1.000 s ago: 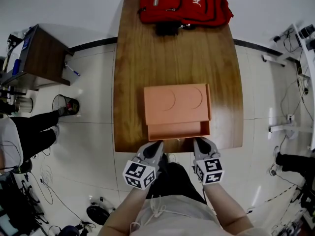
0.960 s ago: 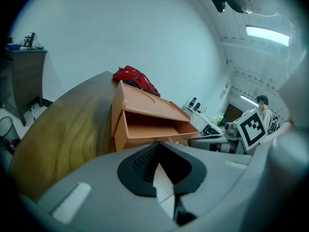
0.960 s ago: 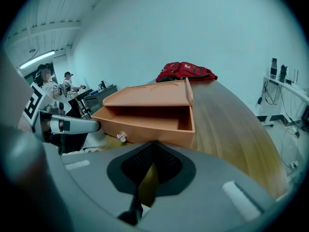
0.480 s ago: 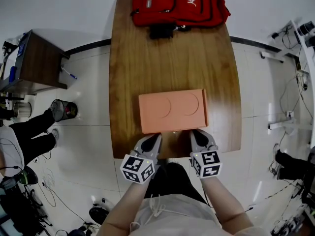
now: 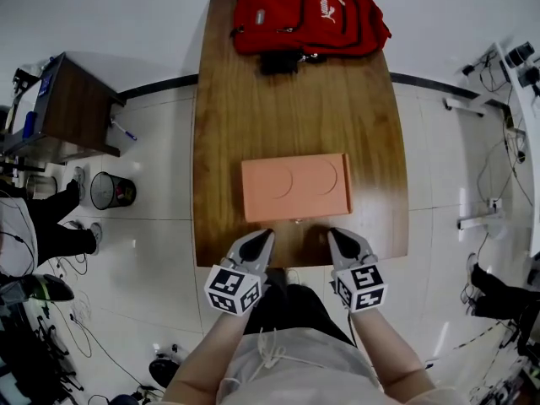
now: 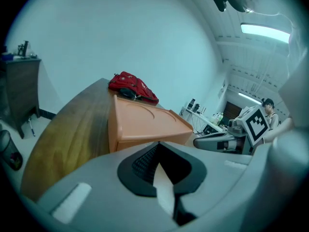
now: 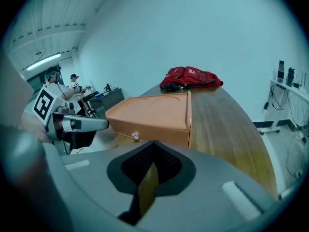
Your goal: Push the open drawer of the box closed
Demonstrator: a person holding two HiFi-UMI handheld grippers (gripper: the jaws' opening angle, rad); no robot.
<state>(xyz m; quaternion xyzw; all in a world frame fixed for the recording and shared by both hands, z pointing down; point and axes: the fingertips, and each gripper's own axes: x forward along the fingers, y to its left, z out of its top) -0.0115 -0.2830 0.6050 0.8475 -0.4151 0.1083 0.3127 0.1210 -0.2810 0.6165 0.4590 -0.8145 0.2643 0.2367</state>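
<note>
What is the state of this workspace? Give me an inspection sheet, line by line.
Surface: wooden table, bare apart from two items.
Job's things: orange box, drawer shut, front flush, knob showing.
Clutter: red backpack at the far end, apart from the box.
Grippers: left gripper and right gripper at the near edge, jaws together, holding nothing, not touching the box.
Cables: loose cables on the floor to the right; none on the table.
Surroundings: wire bin and dark cabinet to the left.

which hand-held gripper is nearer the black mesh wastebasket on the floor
Left. The left hand-held gripper is over the brown wooden table's near edge, closer to the black mesh wastebasket; the right hand-held gripper is farther along it.
</note>
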